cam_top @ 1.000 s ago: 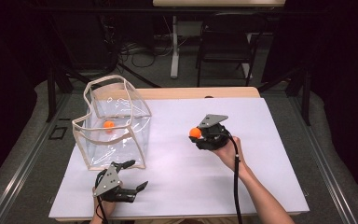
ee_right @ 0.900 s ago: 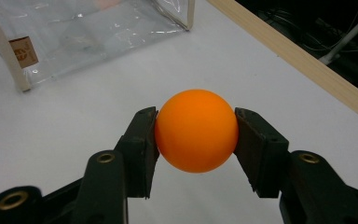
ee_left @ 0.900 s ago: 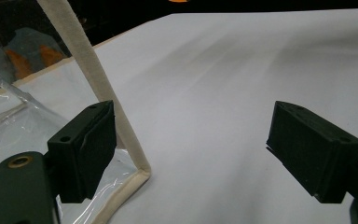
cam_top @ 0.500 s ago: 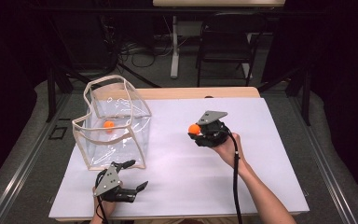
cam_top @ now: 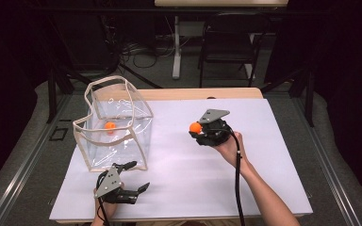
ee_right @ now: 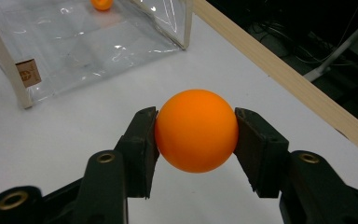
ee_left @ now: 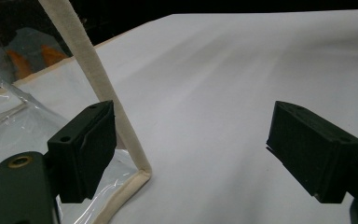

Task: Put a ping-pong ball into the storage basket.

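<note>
Two orange balls are in play. One orange ball (ee_right: 196, 130) is clamped between the pads of the right gripper (cam_top: 199, 133), which presses it from both sides; it hangs a little above the white table cover (cam_top: 264, 155), right of centre and at middle depth. The second ball (cam_top: 110, 126) lies inside the clear bag (cam_top: 122, 141) on the left half of the table, towards the bag's far side.

There is one bag: a boxy tote of glossy transparent plastic, edged all round with cream fabric binding, its open top sagging slightly out of square. A small tan label (ee_right: 27, 72) sits on one side panel near a bound corner. Both balls are smooth, matte and perfectly round. The cover is a flat, pale sheet, and a strip of light wood table edge (cam_top: 202, 93) shows along the far side.

There are two grippers, both black with blocky rubbery pads, each topped by a grey three-cornered plate. The right hand (cam_top: 228, 148) reaches in from the near right, forearm angled towards the centre, gripper pointing left towards the bag. The left gripper (cam_top: 134, 176) rests low at the near left, just in front of the bag's near right corner, its jaws spread wide and holding nothing; in the left gripper view one pad (ee_left: 86, 149) stands just beside the bag's bound corner edge.
</note>
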Motion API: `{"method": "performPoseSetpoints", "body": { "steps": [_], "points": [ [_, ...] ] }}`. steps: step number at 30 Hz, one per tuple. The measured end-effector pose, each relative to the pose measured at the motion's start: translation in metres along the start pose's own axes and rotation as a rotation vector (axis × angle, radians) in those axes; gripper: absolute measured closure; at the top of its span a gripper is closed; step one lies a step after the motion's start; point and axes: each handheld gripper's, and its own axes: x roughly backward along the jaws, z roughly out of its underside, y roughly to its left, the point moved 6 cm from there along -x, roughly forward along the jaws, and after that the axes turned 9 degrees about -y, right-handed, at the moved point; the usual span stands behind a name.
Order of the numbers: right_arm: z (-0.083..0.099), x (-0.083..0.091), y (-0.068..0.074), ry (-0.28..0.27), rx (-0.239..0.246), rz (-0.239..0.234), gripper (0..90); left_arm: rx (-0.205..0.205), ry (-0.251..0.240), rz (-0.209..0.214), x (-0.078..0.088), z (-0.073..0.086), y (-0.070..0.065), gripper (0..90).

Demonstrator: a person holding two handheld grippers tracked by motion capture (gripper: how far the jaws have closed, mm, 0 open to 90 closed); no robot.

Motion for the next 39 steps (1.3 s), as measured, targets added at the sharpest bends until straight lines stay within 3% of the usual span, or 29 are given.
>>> {"method": "performPoseSetpoints", "body": {
  "steps": [39],
  "points": [
    [-0.044, -0.011, 0.014, -0.034, 0.066, -0.023, 50.8, 0.000, -0.001, -0.001, 0.000, 0.000, 0.000, 15.6]
  ]
}}
